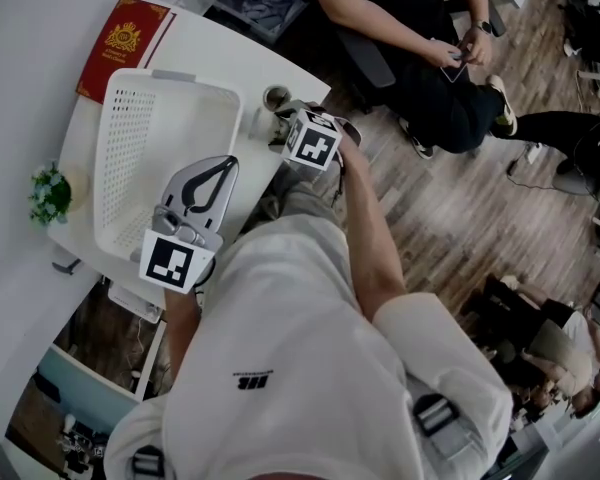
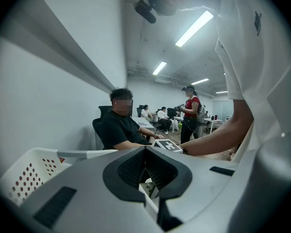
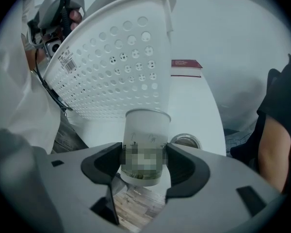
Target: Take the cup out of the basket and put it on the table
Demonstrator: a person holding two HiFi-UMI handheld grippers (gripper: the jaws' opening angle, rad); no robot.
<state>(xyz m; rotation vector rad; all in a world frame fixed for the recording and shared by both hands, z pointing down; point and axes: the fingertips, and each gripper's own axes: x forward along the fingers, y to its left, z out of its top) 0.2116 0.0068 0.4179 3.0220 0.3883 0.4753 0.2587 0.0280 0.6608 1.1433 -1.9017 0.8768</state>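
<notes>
One upright cup (image 3: 145,130) sits clamped in the right tool (image 3: 144,163), jaws fairly wide, low over the bench (image 3: 199,101) edge, right of the basket (image 3: 116,67).

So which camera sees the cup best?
The right gripper view. There the cup stands upright in the middle of the picture, clamped between the jaws of the right gripper, with its rim and base both in sight. In the head view that gripper hides nearly all of it. The left gripper view does not show it.

The translucent white cup (image 3: 145,130) stands upright at lower centre, clamped in the right tool (image 3: 144,155), just outside the white perforated basket (image 3: 121,67) on the white table (image 3: 194,101).
</notes>
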